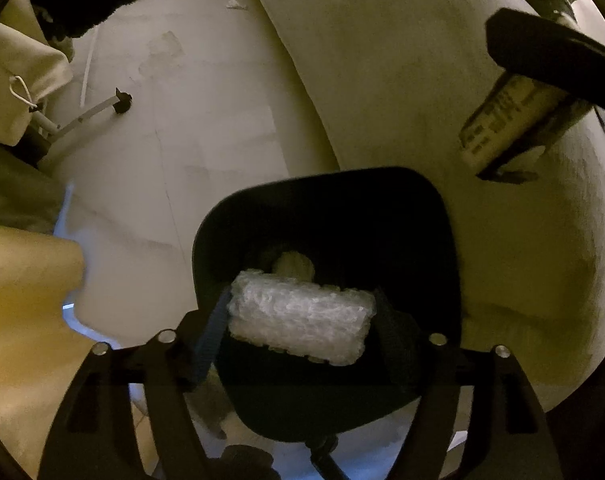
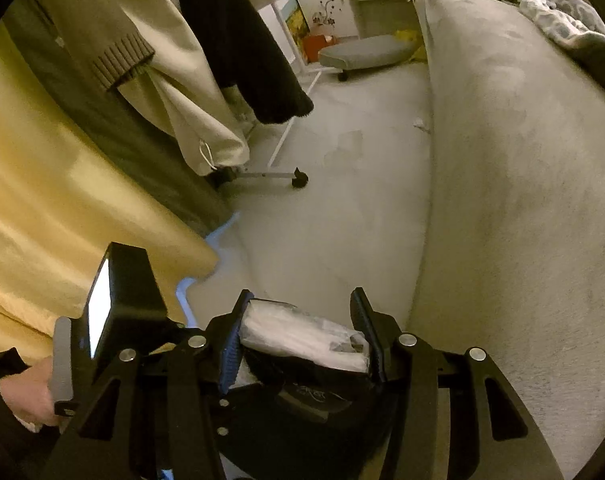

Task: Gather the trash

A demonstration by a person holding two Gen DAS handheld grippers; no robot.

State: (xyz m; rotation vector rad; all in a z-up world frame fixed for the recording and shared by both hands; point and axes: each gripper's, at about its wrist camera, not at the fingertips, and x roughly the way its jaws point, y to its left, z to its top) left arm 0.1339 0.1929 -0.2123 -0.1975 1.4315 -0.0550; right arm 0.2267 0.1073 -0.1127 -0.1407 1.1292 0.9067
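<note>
Dropping trash into the bin is the step we judge to be in hand. Our left gripper (image 1: 298,320) points steeply down over the dark bin (image 1: 446,248), and the bubble-wrap wad (image 1: 298,316) lies between its fingers right above the bin's mouth. The left jaws stand apart. Whether the pads still press on the wad we cannot tell; it may be on the point of falling. A pale crumpled scrap (image 1: 292,264) already lies inside the bin, just ahead of the wad.

Our right gripper (image 2: 302,344) is clamped on a white plastic packet (image 2: 302,340), with the blue pad (image 2: 232,352) on one side and the dark finger on the other both against it. The packet sits above the bin's near edge, close under the right fingertips.

The next move, as we read it, calls for letting the wad fall clear, then bringing the right gripper over the opening and spreading its jaws.

The two tools are crowded over one small mouth, so the left gripper should leave before the right one lowers, or the fingers may knock together. To the right of both tools runs the pale sofa (image 2: 522,200), touching or just beside the bin. To the left hang a yellow cloth (image 2: 62,200) and coats, with a rack's wheeled foot (image 2: 300,180) well ahead on the floor (image 2: 322,220). A small white scrap (image 2: 420,124) lies far ahead beside the sofa's base, perhaps more trash to fetch.
</note>
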